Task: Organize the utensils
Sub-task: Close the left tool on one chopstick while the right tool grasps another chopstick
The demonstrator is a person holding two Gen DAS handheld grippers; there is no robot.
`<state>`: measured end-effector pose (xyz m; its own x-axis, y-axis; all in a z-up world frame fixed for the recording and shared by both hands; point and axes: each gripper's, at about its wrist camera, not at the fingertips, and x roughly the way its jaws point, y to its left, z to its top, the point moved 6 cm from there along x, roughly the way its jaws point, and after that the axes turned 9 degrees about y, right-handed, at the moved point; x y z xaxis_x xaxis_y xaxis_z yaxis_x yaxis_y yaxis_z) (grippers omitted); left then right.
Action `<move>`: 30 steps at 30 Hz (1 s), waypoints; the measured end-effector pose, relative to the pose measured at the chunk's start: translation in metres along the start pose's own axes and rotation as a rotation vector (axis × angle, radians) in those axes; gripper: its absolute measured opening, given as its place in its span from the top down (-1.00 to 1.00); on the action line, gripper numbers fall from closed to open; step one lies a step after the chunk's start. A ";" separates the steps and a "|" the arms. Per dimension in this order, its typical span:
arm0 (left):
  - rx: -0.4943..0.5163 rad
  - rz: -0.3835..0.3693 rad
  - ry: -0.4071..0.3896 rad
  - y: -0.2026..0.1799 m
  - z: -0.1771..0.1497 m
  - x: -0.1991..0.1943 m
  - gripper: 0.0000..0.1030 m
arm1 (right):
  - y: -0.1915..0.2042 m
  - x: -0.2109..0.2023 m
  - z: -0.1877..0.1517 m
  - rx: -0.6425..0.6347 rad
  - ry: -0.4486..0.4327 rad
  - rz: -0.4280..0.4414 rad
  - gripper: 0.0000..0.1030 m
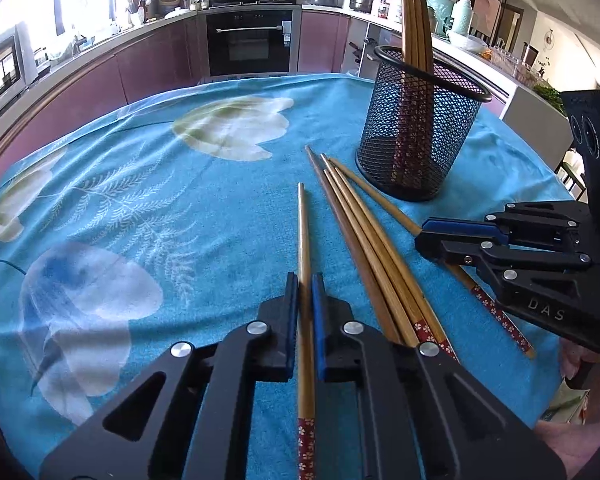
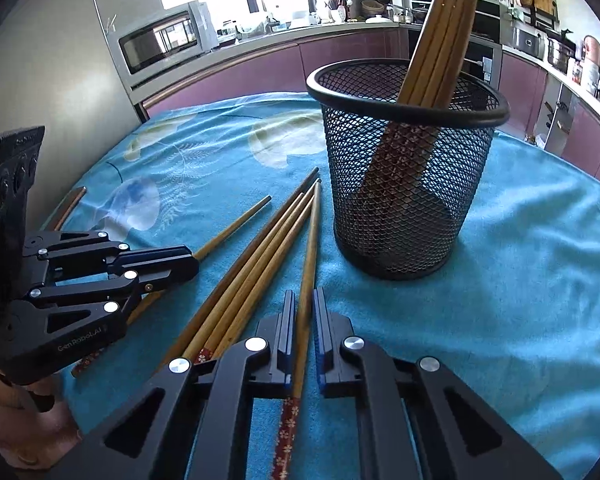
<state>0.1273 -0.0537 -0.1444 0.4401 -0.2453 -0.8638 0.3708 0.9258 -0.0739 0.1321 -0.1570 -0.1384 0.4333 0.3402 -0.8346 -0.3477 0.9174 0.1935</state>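
Note:
My left gripper (image 1: 305, 280) is shut on a single wooden chopstick (image 1: 303, 232) that lies along the blue cloth; it shows at left as the left gripper (image 2: 192, 260). My right gripper (image 2: 304, 300) is shut on another chopstick (image 2: 312, 240), the one nearest the cup, and appears at right as the right gripper (image 1: 424, 240). Between the two lie three loose chopsticks (image 1: 364, 248) in a tight bundle (image 2: 252, 264). A black mesh cup (image 1: 420, 132) stands upright behind them with several chopsticks (image 1: 414, 20) leaning inside it.
A blue floral cloth (image 1: 140, 200) covers the round table. Purple kitchen cabinets and an oven (image 1: 248, 40) ring the far side. A microwave (image 2: 164, 40) sits on the counter. A hand (image 2: 4, 400) holds the left gripper.

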 end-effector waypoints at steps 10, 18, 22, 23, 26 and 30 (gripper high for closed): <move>0.008 -0.119 -0.037 -0.008 -0.002 -0.020 0.85 | 0.009 -0.016 -0.006 -0.023 -0.015 0.090 0.88; 0.054 -0.120 -0.001 -0.019 -0.009 -0.011 0.85 | 0.015 -0.005 -0.008 -0.055 0.035 0.064 0.87; 0.054 -0.116 0.031 -0.016 -0.010 -0.004 0.84 | 0.015 -0.001 -0.007 -0.068 0.050 0.039 0.84; 0.055 -0.121 0.032 -0.015 -0.011 -0.002 0.84 | 0.015 0.000 -0.006 -0.073 0.052 0.038 0.84; 0.052 -0.135 0.035 -0.013 -0.010 -0.001 0.84 | 0.013 0.001 -0.004 -0.078 0.055 0.043 0.84; 0.041 -0.121 0.029 -0.013 -0.009 -0.002 0.85 | 0.009 -0.002 -0.004 -0.058 0.039 0.050 0.88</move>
<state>0.1142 -0.0626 -0.1465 0.3669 -0.3455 -0.8637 0.4535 0.8771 -0.1582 0.1242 -0.1502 -0.1369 0.3816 0.3762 -0.8443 -0.4163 0.8855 0.2064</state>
